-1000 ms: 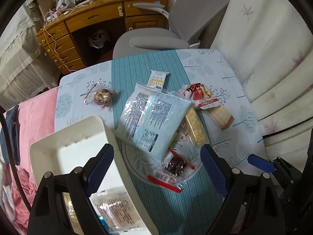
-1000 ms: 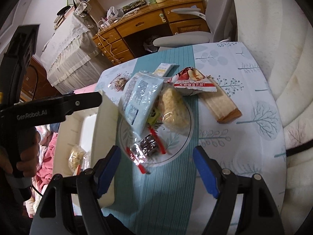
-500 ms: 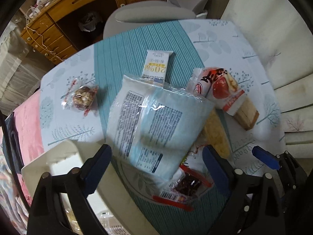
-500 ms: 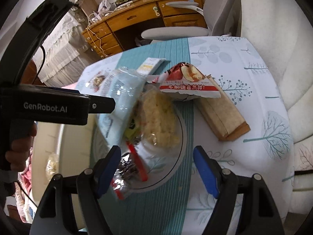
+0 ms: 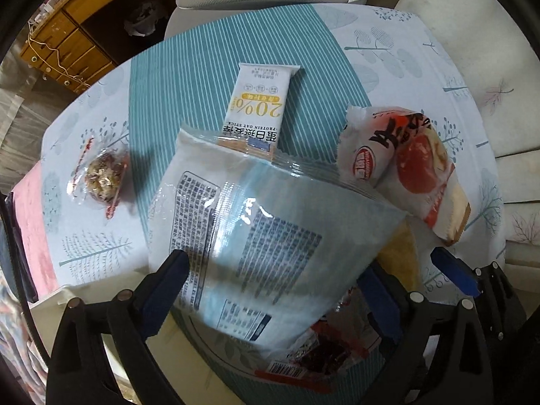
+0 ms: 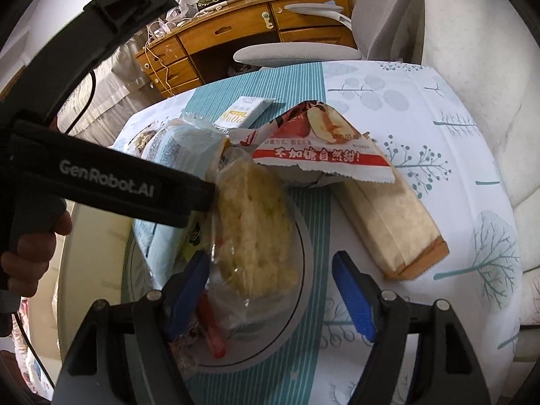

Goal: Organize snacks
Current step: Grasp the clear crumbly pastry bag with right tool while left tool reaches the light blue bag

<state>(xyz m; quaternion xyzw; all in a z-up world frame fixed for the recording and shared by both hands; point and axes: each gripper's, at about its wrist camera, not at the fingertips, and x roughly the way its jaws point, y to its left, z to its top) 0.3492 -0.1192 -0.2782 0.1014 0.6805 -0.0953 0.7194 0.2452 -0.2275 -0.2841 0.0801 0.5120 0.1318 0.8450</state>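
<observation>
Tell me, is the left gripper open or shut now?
Open. In the left wrist view the left gripper has its blue fingers wide apart, either side of the pale blue packet, not pressing it.

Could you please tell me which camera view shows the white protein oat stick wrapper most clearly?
The left wrist view shows the oat stick wrapper best: it lies nearly whole on the teal runner, print readable, only its near end tucked under the pale blue bag. The right wrist view shows only a small, slanted piece behind the pile.
</observation>
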